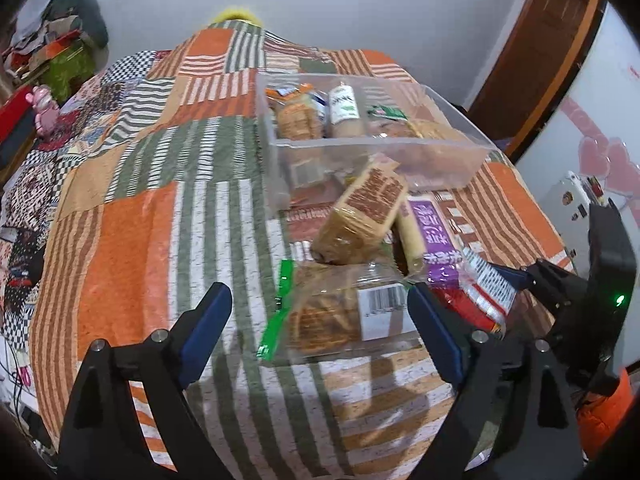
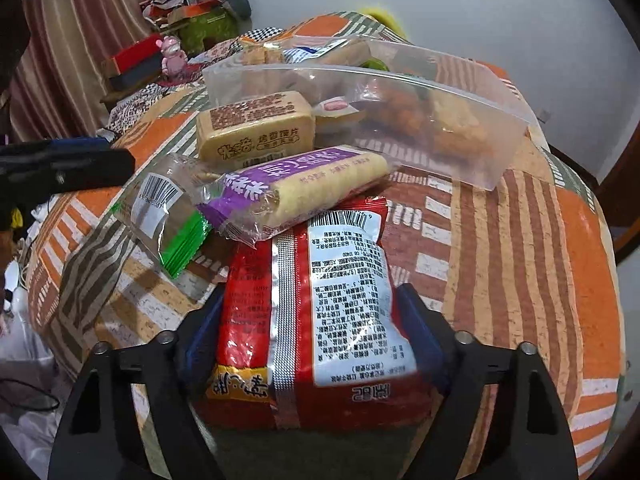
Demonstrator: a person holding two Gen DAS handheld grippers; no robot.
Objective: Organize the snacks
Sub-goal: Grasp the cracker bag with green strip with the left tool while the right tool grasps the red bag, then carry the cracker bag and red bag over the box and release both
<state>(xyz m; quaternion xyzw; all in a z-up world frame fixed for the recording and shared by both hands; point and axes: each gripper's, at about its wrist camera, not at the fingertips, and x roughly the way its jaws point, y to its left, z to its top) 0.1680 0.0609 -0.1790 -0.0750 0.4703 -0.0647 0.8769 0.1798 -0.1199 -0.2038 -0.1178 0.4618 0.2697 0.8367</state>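
Now the right tool (image 2: 310, 344) pinches the red packet (image 2: 304, 320); the left tool (image 1: 320, 332), spread, straddles the near clear bag (image 1: 344, 312).

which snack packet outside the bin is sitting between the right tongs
The red packet, printed back facing up. The purple packet, tan cracker pack and green-edged clear pack all lie beyond the right tongs.

Patchwork quilt (image 1: 132, 216) in orange, green, white stripes covers bed. Plain pale wall (image 1: 360, 8) behind. Brown wooden door frame (image 1: 548, 52) at right, white panel with pink heart decals (image 1: 596, 152) beside it. Cluttered pile of boxes and cloth (image 2: 192, 4) far left, pink toy figure (image 2: 173, 56) near it. Striped curtain (image 2: 76, 40) at left edge.
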